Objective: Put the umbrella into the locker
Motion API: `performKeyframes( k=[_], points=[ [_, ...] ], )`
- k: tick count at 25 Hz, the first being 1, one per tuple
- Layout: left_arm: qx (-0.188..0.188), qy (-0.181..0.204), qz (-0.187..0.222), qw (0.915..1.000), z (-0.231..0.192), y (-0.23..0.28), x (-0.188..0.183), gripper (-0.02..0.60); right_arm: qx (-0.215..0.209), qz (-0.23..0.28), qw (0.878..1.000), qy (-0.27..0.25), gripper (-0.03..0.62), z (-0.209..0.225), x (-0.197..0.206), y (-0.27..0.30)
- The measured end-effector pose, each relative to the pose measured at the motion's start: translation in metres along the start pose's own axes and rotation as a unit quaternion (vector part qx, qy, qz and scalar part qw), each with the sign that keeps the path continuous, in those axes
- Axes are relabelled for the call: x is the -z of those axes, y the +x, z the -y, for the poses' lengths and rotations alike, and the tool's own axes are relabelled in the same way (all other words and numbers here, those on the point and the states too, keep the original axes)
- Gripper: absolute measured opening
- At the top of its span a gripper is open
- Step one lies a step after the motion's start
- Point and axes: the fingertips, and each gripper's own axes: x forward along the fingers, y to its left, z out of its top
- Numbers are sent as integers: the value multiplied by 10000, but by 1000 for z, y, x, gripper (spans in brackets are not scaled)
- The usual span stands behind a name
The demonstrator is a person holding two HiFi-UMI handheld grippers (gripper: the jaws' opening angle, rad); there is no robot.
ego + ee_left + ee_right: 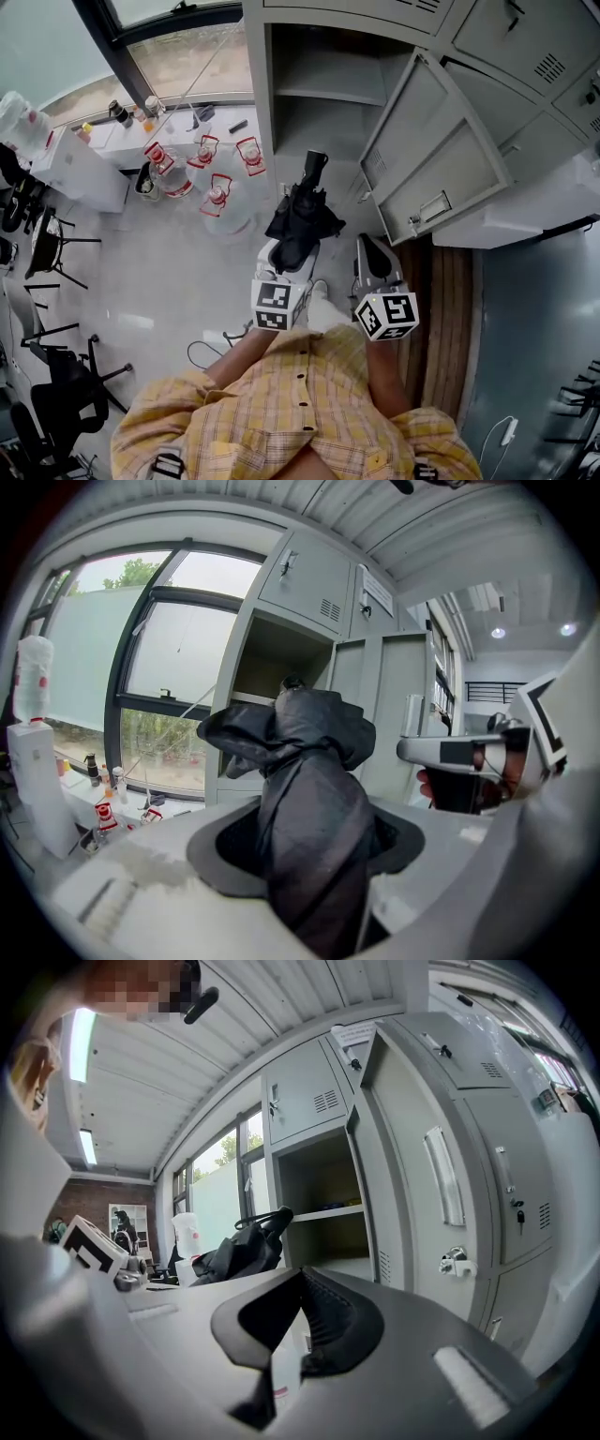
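A folded black umbrella (305,211) sticks forward out of my left gripper (286,255), which is shut on its lower part. In the left gripper view the umbrella (309,799) fills the space between the pads, its bunched top rising in front of the open locker compartment (279,663). The grey locker (319,89) stands just ahead with a shelf inside and its door (427,159) swung out to the right. My right gripper (373,251) hovers beside the left one, near the door. Its jaws (302,1283) meet at the tips with nothing held.
Several large water bottles with red handles (216,192) stand on the floor left of the locker. A white cabinet (80,169) and black chairs (47,248) sit further left. Closed locker doors (497,1185) line the right side.
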Motion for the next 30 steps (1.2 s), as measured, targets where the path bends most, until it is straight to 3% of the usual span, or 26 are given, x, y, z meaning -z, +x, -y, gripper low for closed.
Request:
performKeyframes(
  k=[12, 30],
  points=[
    [-416, -195, -452, 9979, -37, 73, 6, 250, -491, -65, 9988, -21, 0, 30, -10, 72],
    [-660, -615, -863, 9922, -90, 170, 0, 252, -622, -264, 9976, -174, 0, 38, 0, 103]
  ],
)
